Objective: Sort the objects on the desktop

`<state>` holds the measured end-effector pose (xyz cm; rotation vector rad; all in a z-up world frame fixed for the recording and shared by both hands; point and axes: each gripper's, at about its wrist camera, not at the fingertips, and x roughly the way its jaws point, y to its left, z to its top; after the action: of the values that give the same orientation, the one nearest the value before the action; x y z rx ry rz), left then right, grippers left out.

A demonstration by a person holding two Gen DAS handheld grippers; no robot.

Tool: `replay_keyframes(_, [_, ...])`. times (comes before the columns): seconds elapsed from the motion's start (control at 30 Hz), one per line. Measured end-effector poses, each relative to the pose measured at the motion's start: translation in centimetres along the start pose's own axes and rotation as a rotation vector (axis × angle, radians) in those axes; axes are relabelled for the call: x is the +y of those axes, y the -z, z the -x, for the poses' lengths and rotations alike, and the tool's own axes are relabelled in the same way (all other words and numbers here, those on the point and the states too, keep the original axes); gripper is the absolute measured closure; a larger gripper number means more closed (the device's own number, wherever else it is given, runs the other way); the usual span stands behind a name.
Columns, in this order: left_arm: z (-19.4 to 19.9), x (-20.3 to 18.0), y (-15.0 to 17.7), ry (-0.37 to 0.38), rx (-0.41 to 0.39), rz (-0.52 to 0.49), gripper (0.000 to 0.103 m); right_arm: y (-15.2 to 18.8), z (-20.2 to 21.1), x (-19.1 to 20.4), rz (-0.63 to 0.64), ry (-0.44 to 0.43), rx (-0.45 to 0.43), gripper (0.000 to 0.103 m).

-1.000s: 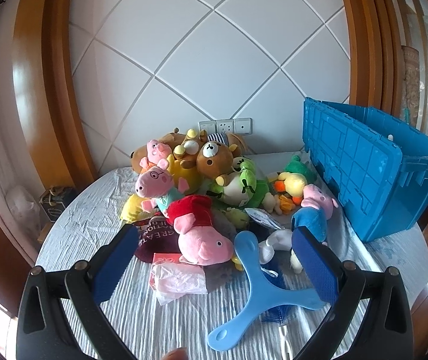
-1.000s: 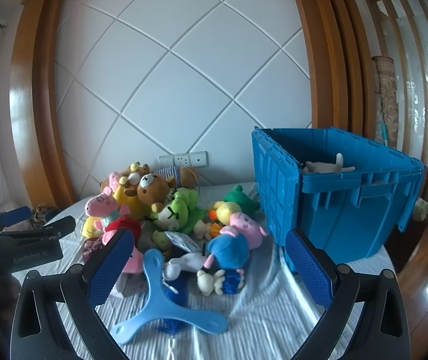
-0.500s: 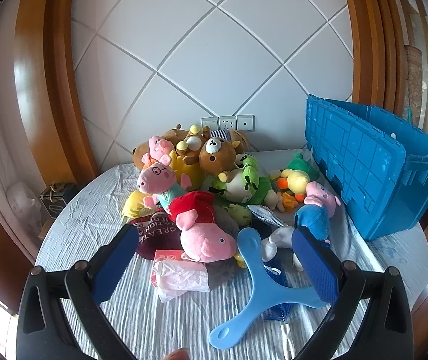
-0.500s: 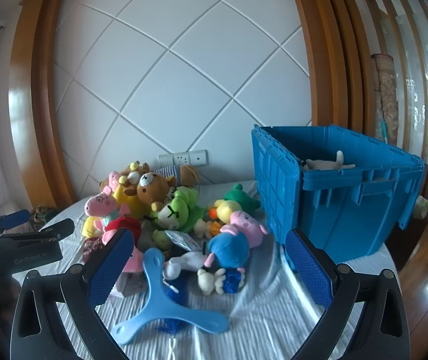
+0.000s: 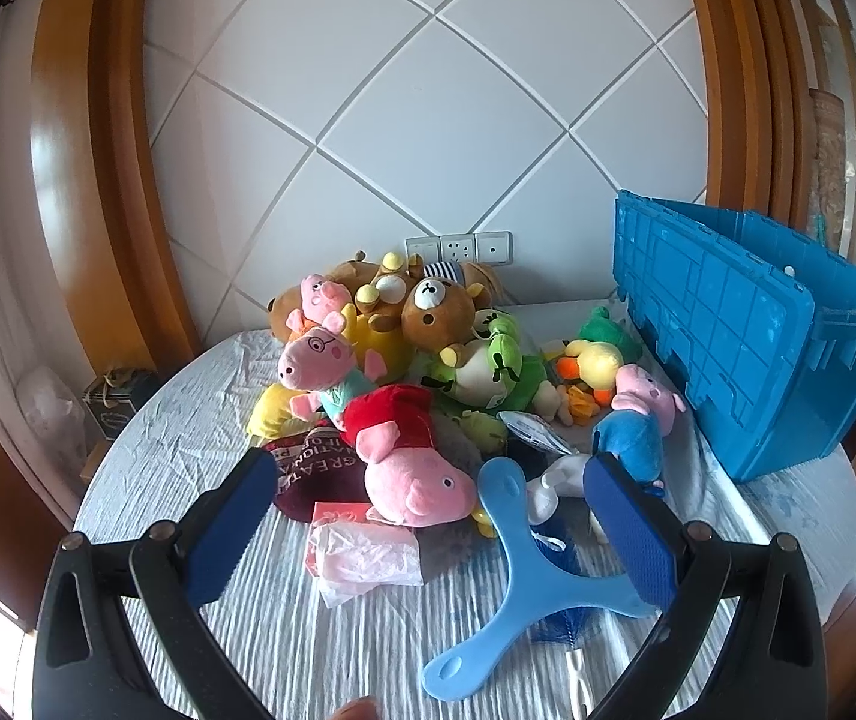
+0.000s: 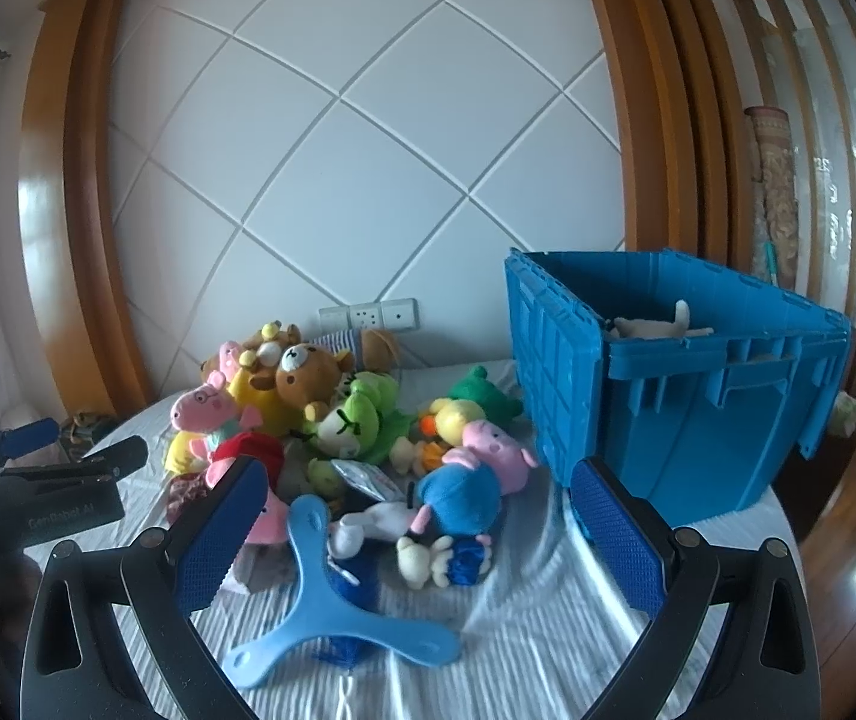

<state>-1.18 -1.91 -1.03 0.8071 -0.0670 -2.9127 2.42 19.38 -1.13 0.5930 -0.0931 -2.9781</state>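
A heap of plush toys lies on the white-clothed table [image 5: 200, 408]: a pink pig in a red dress [image 5: 410, 468], a brown bear [image 5: 436, 312], a green frog [image 5: 487, 366], a yellow duck [image 5: 592, 360] and a pig in blue [image 6: 463, 486]. A light blue three-armed boomerang [image 5: 523, 576] lies in front of them, also seen as the boomerang [image 6: 320, 600] in the right wrist view. My left gripper [image 5: 428, 531] hovers open above the pink pig and boomerang. My right gripper [image 6: 410, 531] is open over the pig in blue, holding nothing. A blue crate [image 6: 685, 396] stands right, with a pale plush [image 6: 661, 327] inside.
A pink plastic-wrapped packet [image 5: 362, 546] and a dark red lettered cloth [image 5: 314, 468] lie at the heap's near left. Wall sockets [image 5: 457, 247] sit behind the toys. The left gripper's body [image 6: 50, 492] shows at the left of the right wrist view. The round table's edge drops off at right.
The left gripper has crept slightly forward and up, so the toy heap sits a little lower in its view. The right gripper has barely moved. Both stay open.
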Motion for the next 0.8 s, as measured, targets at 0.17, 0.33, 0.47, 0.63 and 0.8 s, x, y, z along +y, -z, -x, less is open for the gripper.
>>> replay_keyframes(0.17, [-0.2, 0.5, 1.0, 0.025, -0.002, -0.034, 0.000, 0.8, -1.3, 0.1, 0.013, -0.006, 0.038, 0.000])
replay_keyframes(0.33, [-1.1, 2.3, 3.3, 0.057, 0.019, -0.070, 0.000, 3.2, -4.4, 0.9, 0.054, -0.055, 0.136, 0.000])
replay_keyframes(0.47, [-2.2, 4.2, 5.6, 0.054, 0.055, -0.081, 0.000, 5.6, -6.8, 1.0, 0.046, -0.109, 0.207, 0.000])
replay_keyframes(0.63, [-4.9, 5.0, 8.7, 0.073, 0.126, -0.081, 0.000, 9.5, -11.8, 0.8, 0.041, -0.237, 0.314, 0.000])
replay_keyframes(0.8, [-7.7, 3.1, 11.1, 0.117, 0.167, -0.109, 0.000, 13.4, -15.8, 0.6, 0.171, -0.311, 0.414, 0.001])
